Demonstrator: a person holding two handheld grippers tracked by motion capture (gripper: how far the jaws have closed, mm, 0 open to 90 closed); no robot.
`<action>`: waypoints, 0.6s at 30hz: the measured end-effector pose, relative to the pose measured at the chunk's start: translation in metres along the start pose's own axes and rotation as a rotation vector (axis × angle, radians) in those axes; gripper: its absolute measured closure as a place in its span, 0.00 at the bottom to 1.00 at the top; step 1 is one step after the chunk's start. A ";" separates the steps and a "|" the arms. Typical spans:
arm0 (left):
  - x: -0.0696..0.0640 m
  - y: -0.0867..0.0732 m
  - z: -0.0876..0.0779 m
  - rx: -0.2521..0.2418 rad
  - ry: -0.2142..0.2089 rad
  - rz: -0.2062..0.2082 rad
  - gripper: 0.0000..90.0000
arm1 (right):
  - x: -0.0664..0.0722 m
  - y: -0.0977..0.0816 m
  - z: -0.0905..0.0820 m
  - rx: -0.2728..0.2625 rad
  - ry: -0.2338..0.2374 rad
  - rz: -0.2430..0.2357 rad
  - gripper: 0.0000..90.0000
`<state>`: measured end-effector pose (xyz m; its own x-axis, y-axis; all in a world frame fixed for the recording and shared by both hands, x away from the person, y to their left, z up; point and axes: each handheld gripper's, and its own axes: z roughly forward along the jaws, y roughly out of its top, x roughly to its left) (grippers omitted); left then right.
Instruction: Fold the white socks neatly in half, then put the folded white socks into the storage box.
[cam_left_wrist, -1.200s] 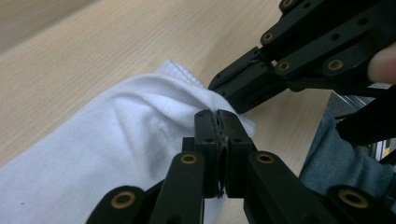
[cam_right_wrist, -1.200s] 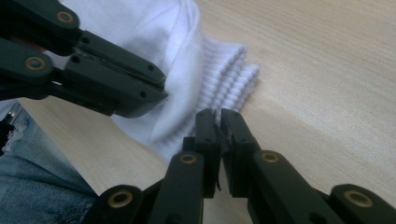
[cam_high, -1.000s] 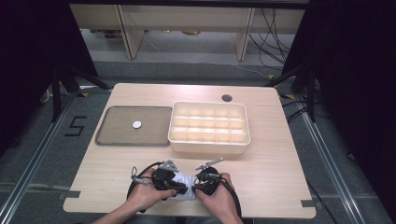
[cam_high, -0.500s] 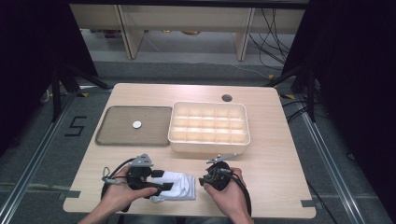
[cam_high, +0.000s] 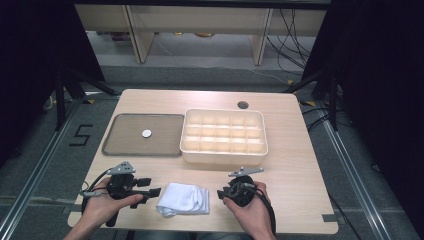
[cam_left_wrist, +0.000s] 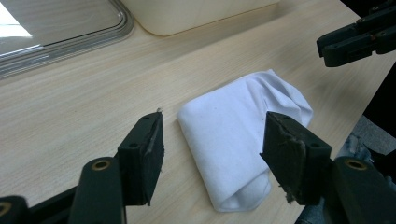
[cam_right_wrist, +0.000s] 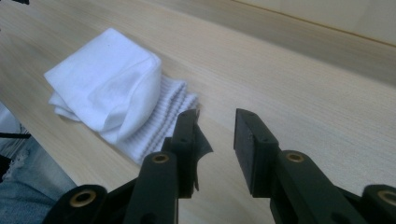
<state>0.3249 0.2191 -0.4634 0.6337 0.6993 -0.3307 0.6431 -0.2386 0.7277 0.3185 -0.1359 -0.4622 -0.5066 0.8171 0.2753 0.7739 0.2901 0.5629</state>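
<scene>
Dark curtains hang on both sides, and a pale wooden desk (cam_high: 150, 210) sits in the middle of the high view. On it, toward the far half, a grey tray (cam_high: 143, 135) with a small white disc (cam_high: 146, 133) lies just left of a cream compartment box (cam_high: 224, 136), the two nearly touching. Near the front edge a folded white cloth (cam_high: 183, 199) lies flat. The left gripper (cam_high: 154, 191) sits just beside the cloth's left end, held in the left hand (cam_high: 102, 207); the right gripper (cam_high: 221, 192) is close to the cloth's right end, in the right hand (cam_high: 249, 207).

Over to the left gripper view: both black jaws stand wide apart, nothing between them, and the cloth (cam_left_wrist: 238, 135) lies on the desk just past them, in line with the gap. The other gripper's jaws show top right, above the cloth's far end.

Now the right gripper view: the jaws are parted by a narrow gap, empty, hovering over bare wood. The cloth (cam_right_wrist: 112, 86) lies to the left and slightly ahead, its ribbed edge close to the left jaw.
</scene>
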 end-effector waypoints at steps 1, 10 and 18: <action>0.001 0.000 0.000 0.006 -0.008 0.000 0.42 | 0.000 0.000 -0.001 0.005 -0.006 0.010 0.78; 0.002 -0.004 0.004 0.011 -0.005 -0.028 0.42 | 0.001 0.000 -0.002 0.005 -0.004 0.007 0.78; 0.002 -0.010 0.009 0.025 -0.022 -0.062 0.42 | 0.016 0.007 -0.001 0.008 0.019 -0.026 0.84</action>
<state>0.3240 0.2167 -0.4769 0.6011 0.6985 -0.3883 0.6922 -0.2123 0.6898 0.3158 -0.1216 -0.4530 -0.5339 0.7994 0.2756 0.7632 0.3153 0.5640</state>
